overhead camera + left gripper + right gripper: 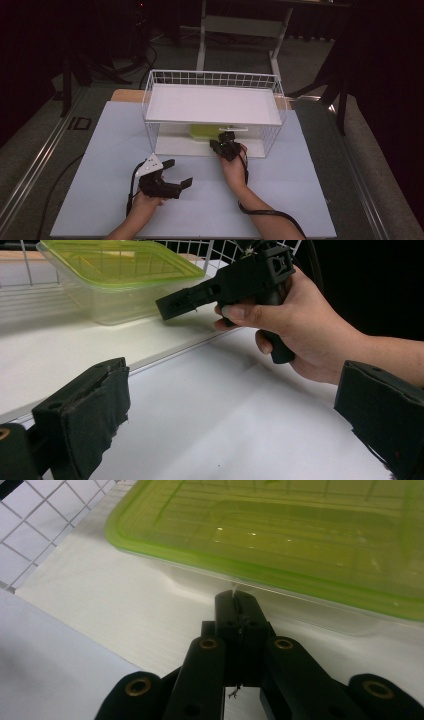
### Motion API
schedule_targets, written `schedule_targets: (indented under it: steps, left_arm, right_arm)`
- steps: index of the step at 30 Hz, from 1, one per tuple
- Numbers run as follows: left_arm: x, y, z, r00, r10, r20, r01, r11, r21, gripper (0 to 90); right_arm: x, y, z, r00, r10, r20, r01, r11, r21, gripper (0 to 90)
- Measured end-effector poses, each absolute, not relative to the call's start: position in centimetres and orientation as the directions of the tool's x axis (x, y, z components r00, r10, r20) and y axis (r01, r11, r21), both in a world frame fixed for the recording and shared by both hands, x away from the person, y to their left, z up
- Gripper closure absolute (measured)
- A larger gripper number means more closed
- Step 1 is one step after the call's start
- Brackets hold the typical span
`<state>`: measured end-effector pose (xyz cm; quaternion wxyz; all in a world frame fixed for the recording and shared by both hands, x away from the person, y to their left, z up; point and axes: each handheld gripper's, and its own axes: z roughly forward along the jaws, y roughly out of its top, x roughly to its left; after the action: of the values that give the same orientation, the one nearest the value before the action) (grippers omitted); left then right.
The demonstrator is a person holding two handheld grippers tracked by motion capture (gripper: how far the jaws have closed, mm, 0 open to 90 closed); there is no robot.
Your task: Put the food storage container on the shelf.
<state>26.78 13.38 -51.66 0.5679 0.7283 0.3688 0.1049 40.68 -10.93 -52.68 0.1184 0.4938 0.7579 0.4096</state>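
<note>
High view first: the right gripper [226,141] reaches into the open front of the white wire-mesh basket [150,95], under its flat white shelf, toward the clear plastic box with a green lid [202,131] on the basket's white floor. The left gripper [172,176] waits on the pale blue tabletop [300,190], well apart, jaws spread wide.

Left gripper view: its two padded jaws stand far apart with nothing between them; beyond, the person's right hand [295,327] steers the black tool at the box's near side.

Right gripper view: the jaws are pressed together, empty, tips just at the box's clear wall below the green lid's rim. To do this well, I'd judge they must part before advancing, then close squarely on the rim or wall; pushing with the tips together would likely only slide the box deeper.
</note>
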Motion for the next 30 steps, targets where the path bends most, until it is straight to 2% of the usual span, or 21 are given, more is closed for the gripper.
schedule_targets:
  steps: [11,20,24,25,26,27,29,30]
  left_arm:
    - [26.8,13.2,-51.7,0.716,0.653,-0.248,0.409,-0.105,0.906,2.3]
    - [26.7,13.3,-51.3,0.719,0.652,-0.239,0.398,-0.104,0.912,2.3]
    - [26.8,13.3,-51.0,0.719,0.652,-0.24,0.396,-0.101,0.913,2.2]
    - [26.8,13.3,-50.7,0.725,0.649,-0.23,0.382,-0.102,0.918,2.2]
    - [26.7,13.2,-50.6,0.73,0.647,-0.223,0.376,-0.107,0.92,2.3]
    - [26.7,13.2,-50.6,0.73,0.647,-0.223,0.376,-0.107,0.92,2.2]
    - [26.7,13.1,-50.5,0.731,0.644,-0.225,0.376,-0.106,0.921,2.3]
    - [26.7,13.1,-50.4,0.735,0.64,-0.222,0.373,-0.109,0.921,2.3]
  right_arm:
    - [39.8,-10.2,-52.3,-0.495,0.842,0.215,0.653,0.197,0.731,89.0]
    - [38.0,-11.1,-51.3,-0.546,0.805,0.231,0.616,0.199,0.763,86.8]
    - [36.9,-11.6,-50.6,-0.569,0.791,0.223,0.597,0.211,0.774,82.3]
    - [36.7,-11.7,-50.4,-0.574,0.788,0.223,0.594,0.213,0.776,78.7]
    - [35.9,-12.2,-49.7,-0.583,0.79,0.192,0.567,0.227,0.792,66.3]
    - [35.9,-12.2,-49.7,-0.583,0.79,0.192,0.567,0.227,0.792,66.3]
    - [35.3,-12.6,-49.2,-0.59,0.786,0.186,0.557,0.229,0.798,57.1]
    - [35.3,-12.6,-49.2,-0.59,0.786,0.186,0.557,0.229,0.798,57.1]
